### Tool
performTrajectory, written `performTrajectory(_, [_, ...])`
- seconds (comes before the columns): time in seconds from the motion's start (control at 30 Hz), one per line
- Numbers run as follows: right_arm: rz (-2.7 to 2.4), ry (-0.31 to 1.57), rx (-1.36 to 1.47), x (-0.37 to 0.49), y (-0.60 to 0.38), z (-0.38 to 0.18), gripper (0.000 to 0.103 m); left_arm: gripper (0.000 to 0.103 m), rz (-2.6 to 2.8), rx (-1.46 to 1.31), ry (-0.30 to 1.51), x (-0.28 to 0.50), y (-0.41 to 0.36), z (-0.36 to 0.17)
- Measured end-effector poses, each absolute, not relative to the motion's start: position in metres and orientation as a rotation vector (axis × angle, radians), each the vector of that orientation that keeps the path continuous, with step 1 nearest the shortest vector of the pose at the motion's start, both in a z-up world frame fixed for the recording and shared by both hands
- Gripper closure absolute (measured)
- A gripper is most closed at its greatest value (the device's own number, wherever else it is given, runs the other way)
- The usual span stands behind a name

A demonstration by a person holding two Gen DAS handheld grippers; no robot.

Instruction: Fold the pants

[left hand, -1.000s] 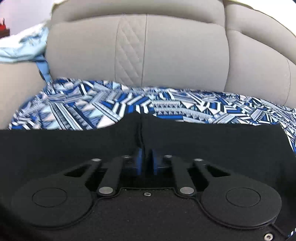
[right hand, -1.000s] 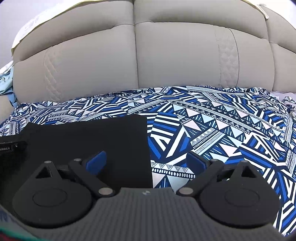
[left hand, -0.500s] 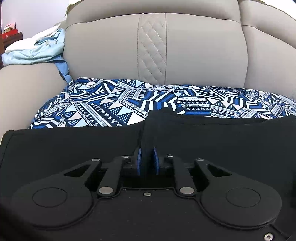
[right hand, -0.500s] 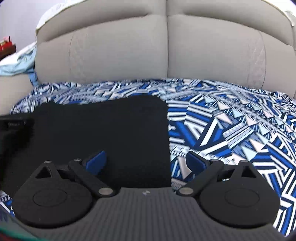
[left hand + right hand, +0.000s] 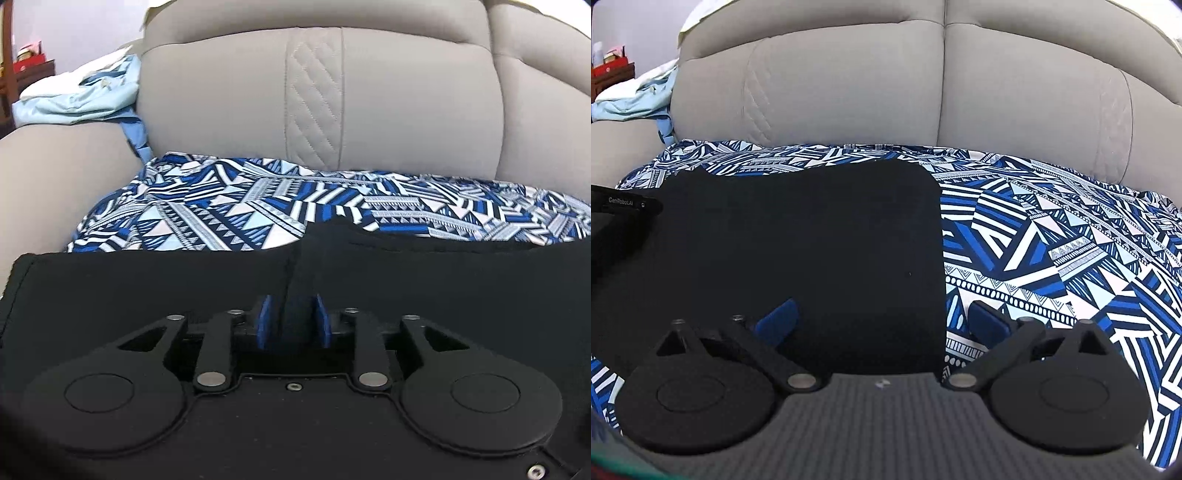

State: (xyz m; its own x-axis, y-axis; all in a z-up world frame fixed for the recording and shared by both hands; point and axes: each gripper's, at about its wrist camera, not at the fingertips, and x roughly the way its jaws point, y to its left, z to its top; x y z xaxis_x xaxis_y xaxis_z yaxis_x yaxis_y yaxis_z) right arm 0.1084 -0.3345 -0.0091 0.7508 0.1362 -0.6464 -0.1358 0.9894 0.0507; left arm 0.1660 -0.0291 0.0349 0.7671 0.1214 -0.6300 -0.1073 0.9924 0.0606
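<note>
The black pants point(image 5: 812, 236) lie folded flat on a blue and white patterned cloth point(image 5: 1052, 236) over the sofa seat. In the left wrist view the pants point(image 5: 147, 284) fill the foreground, with a raised fold pinched between the blue pads of my left gripper point(image 5: 291, 325), which is shut on it. My right gripper point(image 5: 882, 321) is open and empty, its blue pads point(image 5: 779, 321) straddling the pants' right edge near the front. The left gripper's black body point(image 5: 617, 214) shows at the left edge of the right wrist view.
The grey sofa backrest point(image 5: 321, 103) rises right behind the cloth. The left armrest point(image 5: 55, 158) carries a pile of light blue and white laundry point(image 5: 81, 96). A dark wooden shelf point(image 5: 33, 70) stands at the far left.
The left gripper's pads have parted slightly around a thicker fold and it has shifted left. The right gripper has moved left and back, so more of the pants shows.
</note>
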Motion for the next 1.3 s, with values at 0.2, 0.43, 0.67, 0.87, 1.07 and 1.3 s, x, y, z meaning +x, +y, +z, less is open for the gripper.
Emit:
performTrajectory(0.2, [0.178,0.656,0.034,0.106,-0.327,0.007,0.0,0.061,0.146,0.0,0.623,0.143,-0.01,0.057])
performTrajectory(0.43, [0.258,0.608,0.056,0.112,-0.293,0.025,0.0,0.019,0.191,-0.091,0.55,0.108,0.04,0.079])
performTrajectory(0.67, [0.362,0.586,-0.001,0.126,-0.236,0.028,0.0,0.001,0.292,-0.107,0.526,0.071,0.097,0.08])
performTrajectory(0.87, [0.457,0.605,-0.088,0.131,-0.182,0.016,0.0,0.001,0.374,-0.201,0.554,0.04,0.141,0.067])
performTrajectory(1.07, [0.516,0.646,-0.11,0.135,-0.15,0.008,0.0,0.0,0.432,-0.339,0.553,0.011,0.179,0.043])
performTrajectory(1.3, [0.511,0.614,-0.217,0.136,-0.137,-0.006,0.0,0.001,0.483,-0.503,0.553,0.001,0.213,0.017])
